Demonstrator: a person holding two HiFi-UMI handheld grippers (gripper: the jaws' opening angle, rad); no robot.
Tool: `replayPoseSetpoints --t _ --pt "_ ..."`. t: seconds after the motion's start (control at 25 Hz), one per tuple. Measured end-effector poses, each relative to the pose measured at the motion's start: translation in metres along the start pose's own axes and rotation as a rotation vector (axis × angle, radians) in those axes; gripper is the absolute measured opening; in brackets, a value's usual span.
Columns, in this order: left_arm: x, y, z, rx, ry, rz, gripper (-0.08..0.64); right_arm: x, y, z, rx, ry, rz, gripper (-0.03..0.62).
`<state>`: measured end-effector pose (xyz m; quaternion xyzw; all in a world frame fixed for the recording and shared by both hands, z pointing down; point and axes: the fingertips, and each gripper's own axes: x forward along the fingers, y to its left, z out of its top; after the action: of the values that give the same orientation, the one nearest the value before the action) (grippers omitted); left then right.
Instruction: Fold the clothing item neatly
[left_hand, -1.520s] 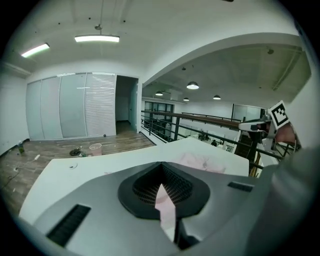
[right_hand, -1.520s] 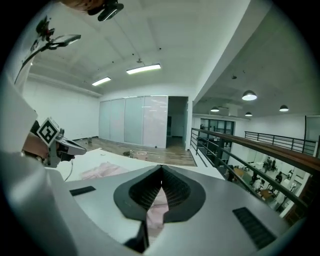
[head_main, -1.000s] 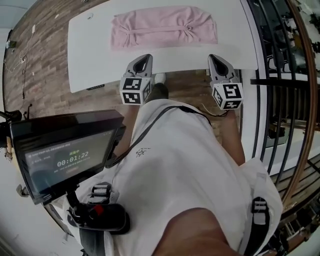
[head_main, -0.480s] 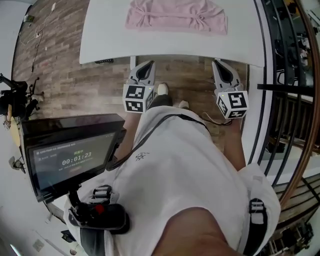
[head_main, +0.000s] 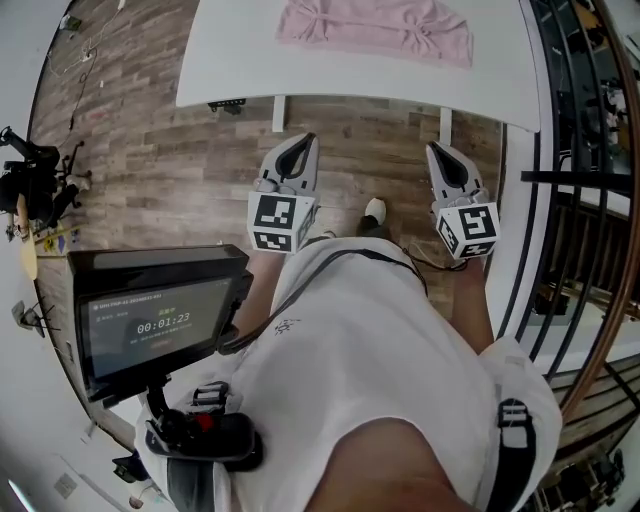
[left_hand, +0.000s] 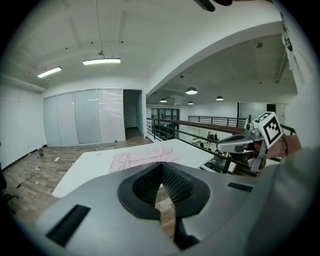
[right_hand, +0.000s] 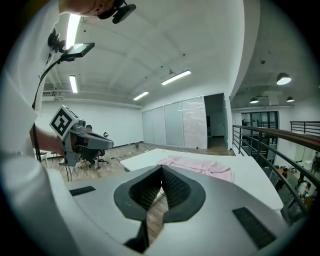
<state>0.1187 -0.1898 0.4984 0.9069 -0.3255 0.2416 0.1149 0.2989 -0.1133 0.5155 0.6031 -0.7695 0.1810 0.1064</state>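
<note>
The pink garment (head_main: 375, 25) lies as a long band, gathered near both ends, on the white tabletop (head_main: 300, 70), toward its far side at the top of the head view. Both claws hang in front of the person over the wooden floor (head_main: 150, 150), short of the tabletop's near edge and well apart from the garment. The left claw (head_main: 302, 142) is pinched tight with nothing in it: its own view shows the ribbed pads (left_hand: 147, 184) meeting along one seam. The right claw (head_main: 437, 150) is pressed together the same way, also empty. Each carries a marker cube (head_main: 278, 220) printed with black-and-white squares.

Between the claws and the garment lie a strip of floor, the tabletop's near edge and two white table legs (head_main: 277, 112). A shoe (head_main: 374, 210) shows on the floor between the claws. A dark railing (head_main: 580, 200) runs along the tabletop's right side. Beyond the tabletop stand pale sliding panels (left_hand: 85, 117) under strip lights (left_hand: 101, 61).

A screen (head_main: 155, 320) sits at the person's left front. Its timer reads 00:01:23, and the smaller lines around it are too small to read. A small mark on the white shirt (head_main: 360, 340) cannot be made out.
</note>
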Motion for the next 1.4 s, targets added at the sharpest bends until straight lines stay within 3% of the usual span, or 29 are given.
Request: replayPoseSetpoints --t 0.32,0.56,0.76,1.08,1.4 --pt "-0.135 -0.019 -0.022 0.059 -0.035 -0.106 0.002 -0.091 0.124 0.027 -0.041 -0.035 -0.093 0.003" --pt "-0.145 -0.021 -0.06 0.067 -0.029 -0.149 0.003 -0.106 0.14 -0.006 -0.017 -0.032 -0.16 0.003" --pt "-0.147 -0.026 -0.07 0.053 -0.015 -0.176 0.002 -0.125 0.139 -0.017 0.006 -0.017 -0.203 0.003" --pt "-0.245 -0.056 -0.12 0.05 -0.038 -0.243 0.002 -0.218 0.231 -0.044 0.005 -0.018 -0.291 0.003" --pt "-0.267 -0.087 -0.125 0.043 -0.046 -0.262 0.002 -0.26 0.247 -0.04 0.001 -0.043 -0.301 0.003"
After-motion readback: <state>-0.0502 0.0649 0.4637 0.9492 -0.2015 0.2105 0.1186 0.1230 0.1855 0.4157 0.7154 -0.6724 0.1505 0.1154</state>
